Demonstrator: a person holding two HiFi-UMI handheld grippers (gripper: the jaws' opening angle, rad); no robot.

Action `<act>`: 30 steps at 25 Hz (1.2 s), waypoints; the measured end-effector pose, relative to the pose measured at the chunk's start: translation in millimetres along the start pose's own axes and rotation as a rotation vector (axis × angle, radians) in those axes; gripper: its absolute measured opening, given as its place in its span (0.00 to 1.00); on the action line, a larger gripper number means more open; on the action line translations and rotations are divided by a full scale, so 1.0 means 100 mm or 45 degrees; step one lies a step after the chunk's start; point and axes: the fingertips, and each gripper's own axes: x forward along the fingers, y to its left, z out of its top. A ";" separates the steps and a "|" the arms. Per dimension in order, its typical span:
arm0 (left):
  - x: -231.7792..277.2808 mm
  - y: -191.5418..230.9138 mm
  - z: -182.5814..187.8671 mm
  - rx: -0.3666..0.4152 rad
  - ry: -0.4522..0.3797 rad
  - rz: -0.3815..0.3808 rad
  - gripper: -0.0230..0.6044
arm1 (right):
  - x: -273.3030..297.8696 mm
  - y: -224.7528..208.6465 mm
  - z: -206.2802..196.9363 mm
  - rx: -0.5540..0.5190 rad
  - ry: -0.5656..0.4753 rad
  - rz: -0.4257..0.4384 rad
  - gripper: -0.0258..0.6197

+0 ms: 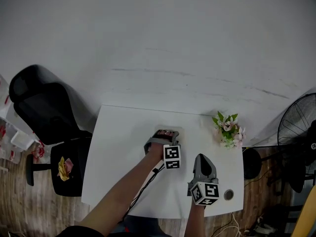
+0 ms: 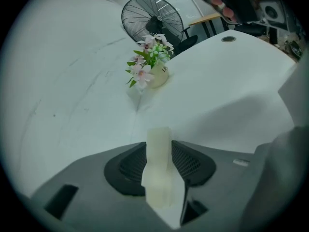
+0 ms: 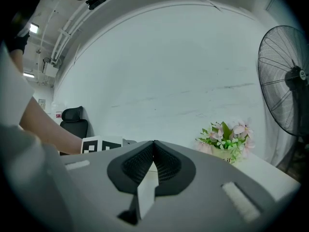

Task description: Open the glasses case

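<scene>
Over the middle of the bench [image 1: 123,147], the left tongs [image 1: 163,139] point slantwise downward with their jaws set wide. Between the pads stands a pale, cream-coloured piece that sticks out past the tips and fills the whole gap, so the pads look pressed against both its sides. I take this to be the glasses case [image 2: 159,151], gripped edge-on. From above it shows only as a small dark, pinkish shape at the tips. I cannot tell whether it rests on the bench or hangs just over it.

The right tongs [image 1: 203,158] hover nearer the front edge, to the right of the left pair and apart from them. They point roughly level towards the wall, with the jaws brought together at the tips and nothing between them. A pot of flowers [image 1: 228,131] stands at the far right corner, well clear of both.

To my eye the opening itself has not begun. One pair has the case, while the other has not come to it. No lid or seam can be made out from here.

The next move, I'd judge, calls for the left pair to hold the case steady, preferably braced against the bench. The right pair then has to come across and part its jaws enough to catch the lid's edge. It must take that edge alone, or it will only drag the whole case.
</scene>
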 end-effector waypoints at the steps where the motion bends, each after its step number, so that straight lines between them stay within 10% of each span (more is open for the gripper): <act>1: 0.03 -0.02 0.00 0.017 0.004 -0.006 0.32 | 0.01 0.00 -0.01 0.001 0.001 0.000 0.06; 30: 0.27 0.00 -0.09 0.155 0.037 0.032 0.14 | -0.01 -0.03 -0.17 0.008 0.042 -0.025 0.06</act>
